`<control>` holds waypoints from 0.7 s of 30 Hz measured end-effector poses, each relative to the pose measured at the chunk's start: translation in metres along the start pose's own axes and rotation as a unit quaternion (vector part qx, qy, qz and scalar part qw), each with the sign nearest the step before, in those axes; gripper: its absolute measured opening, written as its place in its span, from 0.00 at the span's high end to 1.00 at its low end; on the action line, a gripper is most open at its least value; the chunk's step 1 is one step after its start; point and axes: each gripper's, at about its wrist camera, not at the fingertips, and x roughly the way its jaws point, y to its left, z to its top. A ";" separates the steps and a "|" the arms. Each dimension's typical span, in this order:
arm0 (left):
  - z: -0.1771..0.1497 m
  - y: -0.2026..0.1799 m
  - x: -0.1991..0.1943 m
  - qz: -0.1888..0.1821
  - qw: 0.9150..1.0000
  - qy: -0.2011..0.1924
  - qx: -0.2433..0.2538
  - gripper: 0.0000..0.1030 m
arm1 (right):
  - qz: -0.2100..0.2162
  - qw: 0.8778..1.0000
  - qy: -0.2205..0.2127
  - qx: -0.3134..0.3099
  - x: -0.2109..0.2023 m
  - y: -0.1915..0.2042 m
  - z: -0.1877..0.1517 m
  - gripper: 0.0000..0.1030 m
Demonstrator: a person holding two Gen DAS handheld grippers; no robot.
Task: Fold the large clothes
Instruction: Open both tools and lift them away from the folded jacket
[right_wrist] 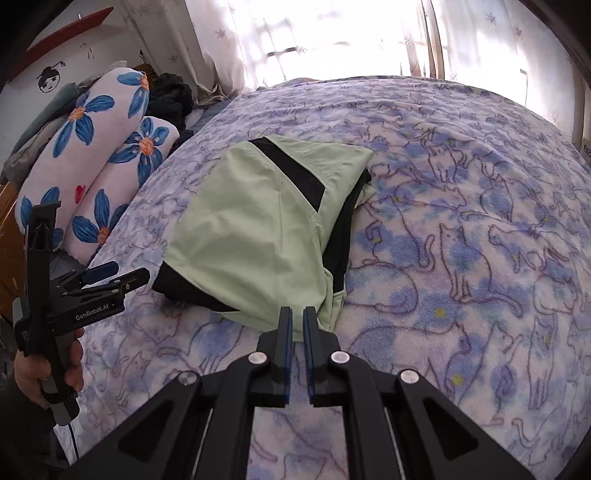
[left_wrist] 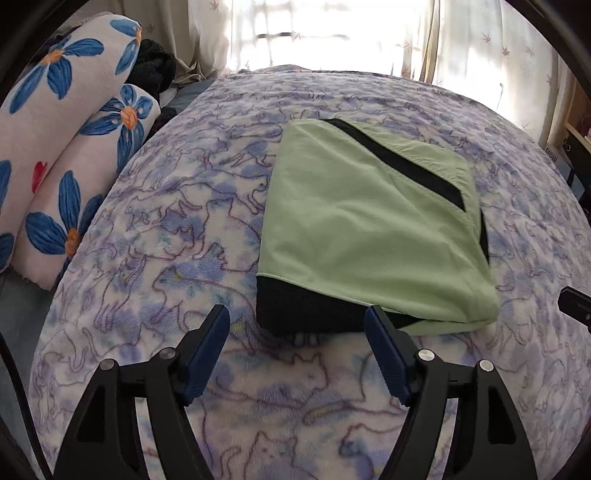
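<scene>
While daylight is pouring through the pale curtains [left_wrist: 369,33], a folded garment is lying on the bed.
Garment: the light green garment with black panels [left_wrist: 369,225] is sitting folded into a compact bundle near the middle of the cat-print blanket [left_wrist: 184,229], a black stripe running across its top.
Left gripper: the left gripper [left_wrist: 297,325] is hovering just off the garment's near black edge, fingers spread wide and released, nothing between them.
Right gripper: the right gripper [right_wrist: 297,325] is hanging just in front of the garment's near green corner, blue pads [right_wrist: 286,343] drawn nearly together and clenched on nothing.
Hand: a hand [right_wrist: 40,369] is gripping the left gripper's handle, left of the garment.
Pillows: two blue-flower pillows [right_wrist: 107,155] are leaning well to the garment's left.
</scene>
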 end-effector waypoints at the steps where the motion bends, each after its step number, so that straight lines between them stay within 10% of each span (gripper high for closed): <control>1: -0.003 -0.002 -0.012 -0.004 1.000 -0.002 -0.001 0.27 | 0.001 1.000 -0.002 -0.002 -0.011 0.003 -0.002 0.95; 10: -0.029 -0.024 -0.113 -0.007 0.999 -0.039 0.016 0.13 | -0.019 0.999 -0.030 0.006 -0.100 0.011 -0.020 0.94; 21: -0.055 -0.042 -0.178 -0.005 0.998 -0.046 0.032 0.13 | -0.085 0.994 -0.061 -0.017 -0.174 0.000 -0.054 0.66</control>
